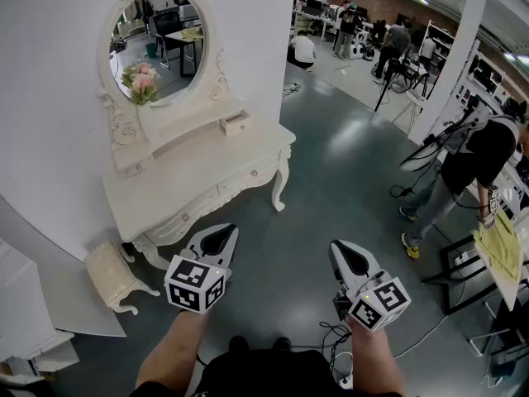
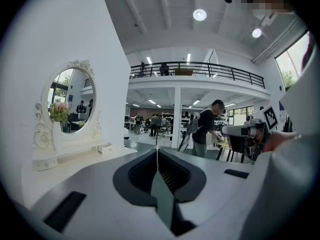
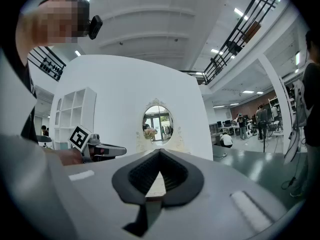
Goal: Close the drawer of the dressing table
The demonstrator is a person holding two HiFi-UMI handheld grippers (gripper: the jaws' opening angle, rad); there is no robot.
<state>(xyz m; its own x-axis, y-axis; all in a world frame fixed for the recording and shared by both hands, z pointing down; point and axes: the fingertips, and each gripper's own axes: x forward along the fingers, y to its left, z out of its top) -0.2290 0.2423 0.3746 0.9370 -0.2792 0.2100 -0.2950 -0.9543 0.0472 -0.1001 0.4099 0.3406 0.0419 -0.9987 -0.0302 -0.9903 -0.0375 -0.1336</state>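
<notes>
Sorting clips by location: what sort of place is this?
Likely a big open lab or workshop with a staged bedroom corner: a white dressing table against a partition wall, people working behind, a railed mezzanine overhead.

This is a large open lab or workshop hall rather than a home. The dressing table (image 1: 198,180) stands alone against a bare white partition wall (image 1: 50,98) on a polished grey floor (image 1: 331,180). Beyond the table's right end, people (image 1: 347,23) work at desks near a tripod (image 1: 384,85). Cables (image 1: 331,333) trail over the floor in front of the table, and a railed mezzanine (image 2: 200,69) under ceiling lights crosses the hall past it.
</notes>
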